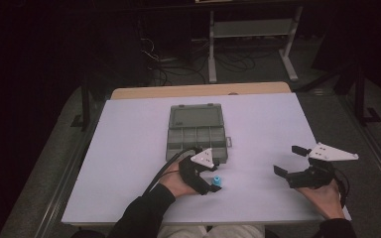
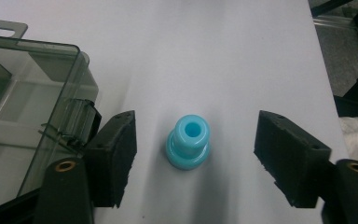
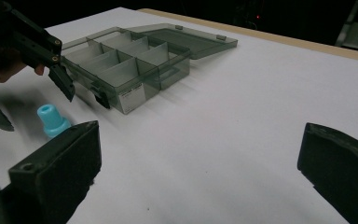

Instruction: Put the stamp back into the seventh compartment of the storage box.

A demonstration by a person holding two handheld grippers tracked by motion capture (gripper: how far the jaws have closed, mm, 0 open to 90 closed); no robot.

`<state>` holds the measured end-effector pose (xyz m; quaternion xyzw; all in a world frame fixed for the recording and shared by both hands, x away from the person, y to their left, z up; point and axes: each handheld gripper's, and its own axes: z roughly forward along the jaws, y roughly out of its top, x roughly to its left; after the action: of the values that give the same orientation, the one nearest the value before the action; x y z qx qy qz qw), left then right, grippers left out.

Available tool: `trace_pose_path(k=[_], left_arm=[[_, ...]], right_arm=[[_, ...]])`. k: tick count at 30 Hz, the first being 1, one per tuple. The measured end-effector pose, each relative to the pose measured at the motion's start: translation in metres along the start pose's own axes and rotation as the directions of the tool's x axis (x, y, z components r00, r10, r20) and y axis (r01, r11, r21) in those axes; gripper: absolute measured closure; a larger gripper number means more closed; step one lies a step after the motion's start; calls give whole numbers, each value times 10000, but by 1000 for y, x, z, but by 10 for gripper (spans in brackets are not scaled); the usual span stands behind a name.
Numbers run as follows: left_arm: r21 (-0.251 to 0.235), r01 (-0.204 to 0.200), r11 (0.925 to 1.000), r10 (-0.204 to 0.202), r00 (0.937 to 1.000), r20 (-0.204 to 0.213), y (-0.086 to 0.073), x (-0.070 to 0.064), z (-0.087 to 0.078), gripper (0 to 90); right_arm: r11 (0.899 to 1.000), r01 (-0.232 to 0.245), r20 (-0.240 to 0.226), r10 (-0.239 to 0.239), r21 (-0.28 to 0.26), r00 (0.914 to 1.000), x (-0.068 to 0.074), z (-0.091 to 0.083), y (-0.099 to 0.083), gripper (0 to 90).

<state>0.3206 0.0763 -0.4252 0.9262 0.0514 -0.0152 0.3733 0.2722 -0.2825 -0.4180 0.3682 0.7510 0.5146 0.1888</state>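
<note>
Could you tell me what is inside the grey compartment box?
The open compartment box has dividers, and the compartments in sight look empty. The left gripper and hand cover part of its near edge in the high view.

White label (image 3: 131,97) on the front wall of the grey plastic box (image 3: 121,60): carries small dark print, too small and blurred to read. No other text, brand, number or sign legible anywhere.

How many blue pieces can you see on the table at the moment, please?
1. The blue piece stands upright on the white table, just off the open organizer box, between the spread jaws of the left tool.
</note>
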Motion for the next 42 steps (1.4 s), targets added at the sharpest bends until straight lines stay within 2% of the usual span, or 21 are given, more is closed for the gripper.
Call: trace_pose_path(k=[5,16,22,28,32,42], left_arm=[[-44,-120,9999,121,9999,107,0,0,1,386],[62,-219,9997,218,9997,124,-1,4,3,494],[-26,-74,10000,75,9995,296,-2,7,3,610],[22,-143,9999,142,9998,139,-2,6,5,716],[72,-75,9999,73,9996,266,-1,7,5,719],[115,56,9999,-59,9996,289,0,8,1,721]], right_arm=[[10000,30,-39,-29,70,10000,0,1,0,0],[10000,24,-28,-24,71,10000,0,1,0,0],[9999,12,-50,-12,104,10000,0,1,0,0],[9999,-104,-79,104,-29,9999,-1,0,-1,0],[10000,-78,-95,78,14,9999,-1,0,0,0],[10000,-86,-94,86,-7,9999,-1,0,-1,0]])
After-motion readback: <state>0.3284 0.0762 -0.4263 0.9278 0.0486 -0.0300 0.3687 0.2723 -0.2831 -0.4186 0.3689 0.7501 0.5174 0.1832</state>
